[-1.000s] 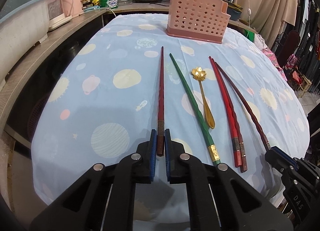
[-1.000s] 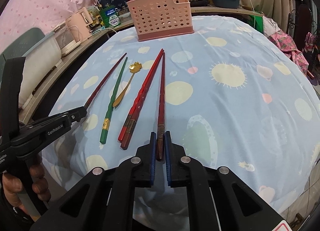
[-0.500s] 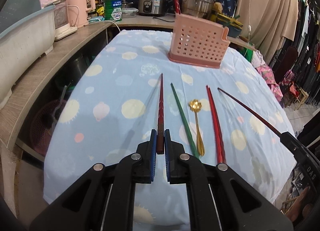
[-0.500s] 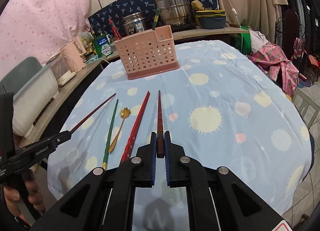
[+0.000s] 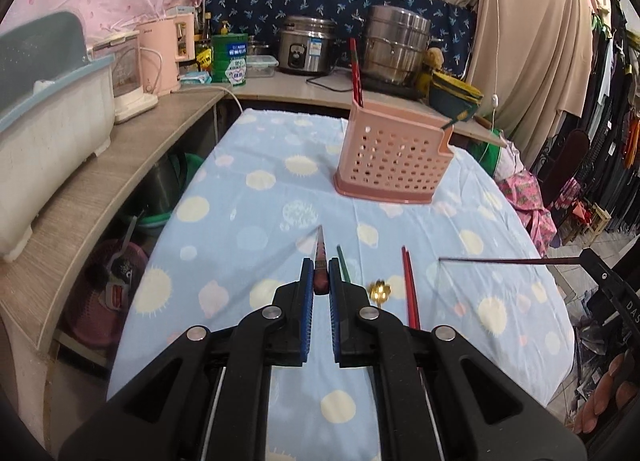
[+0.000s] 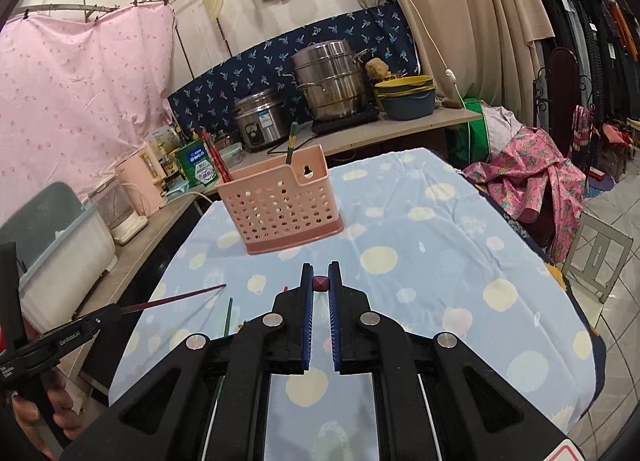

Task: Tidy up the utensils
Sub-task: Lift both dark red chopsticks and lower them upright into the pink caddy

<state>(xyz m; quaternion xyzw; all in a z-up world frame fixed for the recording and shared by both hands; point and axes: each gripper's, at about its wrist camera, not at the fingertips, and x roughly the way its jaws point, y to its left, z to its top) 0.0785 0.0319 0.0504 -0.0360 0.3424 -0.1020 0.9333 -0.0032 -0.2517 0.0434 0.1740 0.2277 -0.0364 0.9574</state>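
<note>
Partway, I judge. Left tool [image 5: 319,279] grips a dark red chopstick [image 5: 320,257]; a green chopstick [image 5: 343,270], gold spoon [image 5: 380,291] and red pair [image 5: 410,287] lie on the worktop [image 5: 248,221]. Right tool [image 6: 320,281] clamps another chopstick [image 6: 320,283], seemingly end-on. Pink holder [image 6: 280,205] stands beyond, holding a few.

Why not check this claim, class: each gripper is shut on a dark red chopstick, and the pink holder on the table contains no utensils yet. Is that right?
One part is wrong. The pink holder already contains utensils: red chopsticks and a green chopstick stand in it, clearest in the right wrist view. The rest holds: the left gripper and right gripper each grip a dark red chopstick.
</note>
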